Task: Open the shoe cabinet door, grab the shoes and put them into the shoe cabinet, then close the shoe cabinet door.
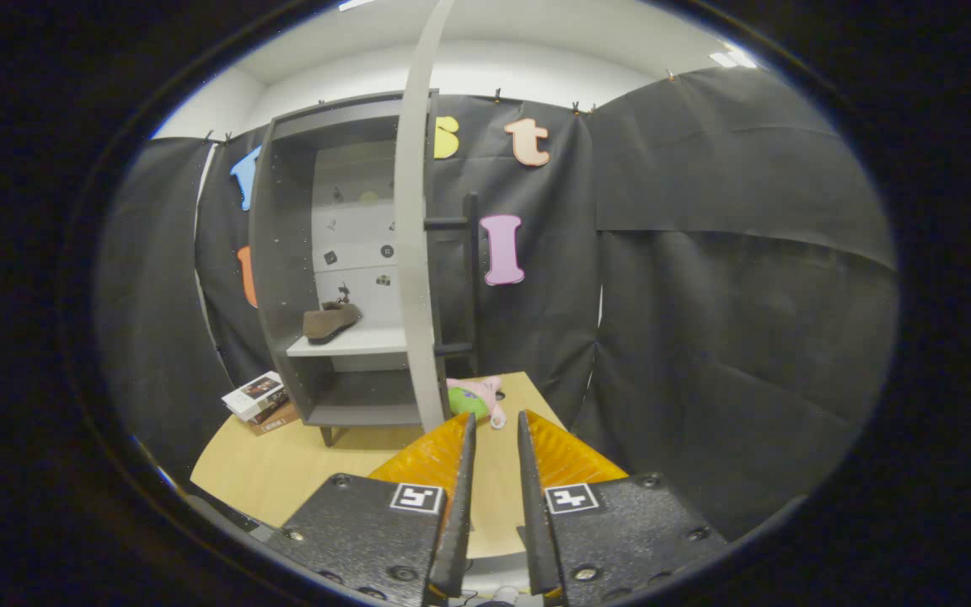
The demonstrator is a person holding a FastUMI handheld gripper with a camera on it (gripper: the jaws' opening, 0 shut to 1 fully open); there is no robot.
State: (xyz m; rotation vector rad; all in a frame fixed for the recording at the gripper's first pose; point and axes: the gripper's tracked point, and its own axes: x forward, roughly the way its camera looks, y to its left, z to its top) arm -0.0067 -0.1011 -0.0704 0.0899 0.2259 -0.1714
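Observation:
A grey shoe cabinet (pixel 283 278) stands on the wooden table (pixel 300 468), beyond my fingers and to their left. Its door (pixel 414 253) is swung open and seen edge-on, with a dark bar handle (pixel 470 278) on its far side. A brown shoe (pixel 330 322) lies on the white middle shelf (pixel 359 341) inside. My gripper (pixel 496 421) hangs over the table in front of the door's lower edge. Its fingers stand a narrow gap apart with nothing between them.
A small stack of books (pixel 260 400) lies on the table left of the cabinet's foot. A pink and green plush toy (pixel 475 398) rests just ahead of my fingertips, right of the door. Black cloth walls close in behind and to the right.

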